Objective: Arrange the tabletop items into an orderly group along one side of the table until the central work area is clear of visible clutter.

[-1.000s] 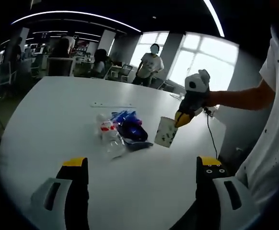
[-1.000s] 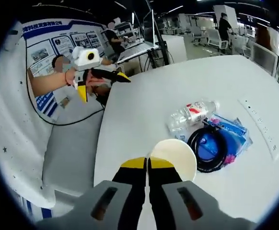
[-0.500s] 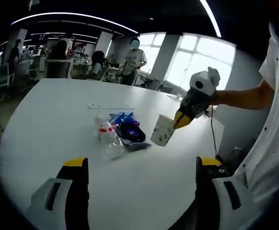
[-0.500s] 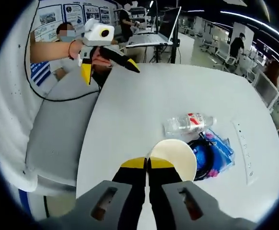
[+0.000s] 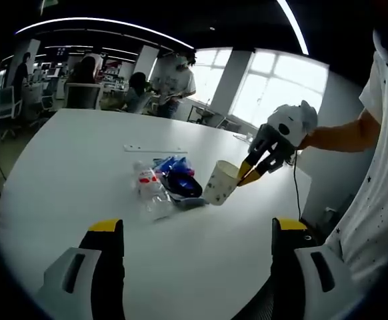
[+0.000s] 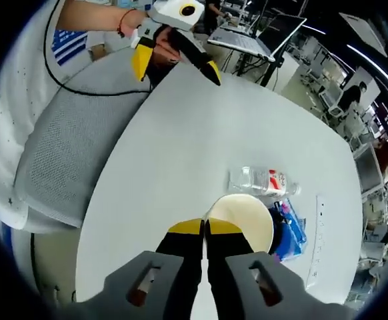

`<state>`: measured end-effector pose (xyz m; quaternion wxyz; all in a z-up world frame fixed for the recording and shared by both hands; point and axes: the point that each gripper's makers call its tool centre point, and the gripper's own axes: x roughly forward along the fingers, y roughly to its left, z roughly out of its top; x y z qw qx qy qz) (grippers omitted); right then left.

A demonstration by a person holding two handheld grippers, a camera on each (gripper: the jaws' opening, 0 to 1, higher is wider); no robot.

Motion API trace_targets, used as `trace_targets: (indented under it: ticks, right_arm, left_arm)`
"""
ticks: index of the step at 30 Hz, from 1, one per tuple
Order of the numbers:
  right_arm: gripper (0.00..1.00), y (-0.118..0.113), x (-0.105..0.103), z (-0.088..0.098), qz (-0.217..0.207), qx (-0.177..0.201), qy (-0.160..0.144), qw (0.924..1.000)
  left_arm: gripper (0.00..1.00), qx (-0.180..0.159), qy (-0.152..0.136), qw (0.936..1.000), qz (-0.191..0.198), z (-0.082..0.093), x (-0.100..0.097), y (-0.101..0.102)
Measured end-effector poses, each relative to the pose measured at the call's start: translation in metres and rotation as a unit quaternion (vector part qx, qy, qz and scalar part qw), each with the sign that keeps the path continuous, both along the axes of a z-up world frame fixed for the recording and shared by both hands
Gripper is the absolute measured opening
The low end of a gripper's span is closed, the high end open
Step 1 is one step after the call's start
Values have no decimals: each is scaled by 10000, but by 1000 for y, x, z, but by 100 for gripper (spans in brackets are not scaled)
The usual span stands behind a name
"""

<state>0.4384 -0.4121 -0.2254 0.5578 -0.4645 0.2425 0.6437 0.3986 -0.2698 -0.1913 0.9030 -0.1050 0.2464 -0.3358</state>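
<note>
A white paper cup with dark specks (image 5: 221, 183) hangs tilted above the white table (image 5: 81, 153), my right gripper (image 5: 246, 177) shut on its rim. In the right gripper view the cup's open mouth (image 6: 243, 221) sits just beyond the closed right gripper (image 6: 205, 230). A clear plastic bottle with a red label (image 5: 151, 190) (image 6: 264, 181) lies on its side beside a blue packet with a coiled black cable (image 5: 181, 179) (image 6: 289, 230). My left gripper (image 5: 197, 230) stands open over the near table edge, seen as yellow-tipped jaws (image 6: 174, 63) from the right gripper view.
A flat white strip (image 5: 155, 149) lies beyond the packet. A grey mesh chair (image 6: 74, 147) stands against the table's edge with a black cord over it. Office desks, chairs and people fill the background. Broad bare table surface surrounds the small cluster.
The right gripper has tipped the cup further over and brought it lower and closer to the blue packet. The right gripper view has risen and looks down more steeply. The left gripper stays open.
</note>
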Motion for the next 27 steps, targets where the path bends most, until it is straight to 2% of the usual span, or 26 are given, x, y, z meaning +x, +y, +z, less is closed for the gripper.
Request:
trace_targets:
  ticks: [7, 15, 27]
  right_arm:
    - [0, 3, -10, -20, 446, -275, -147, 9985]
    - [0, 9, -14, -33, 689, -405, -195, 9966]
    - [0, 13, -15, -43, 683, -398, -61, 9969]
  left_arm:
    - [94, -24, 13, 10000, 61, 0, -2, 3]
    - [94, -34, 41, 9999, 94, -2, -2, 3]
    - [94, -65, 71, 9999, 139, -4, -4, 4]
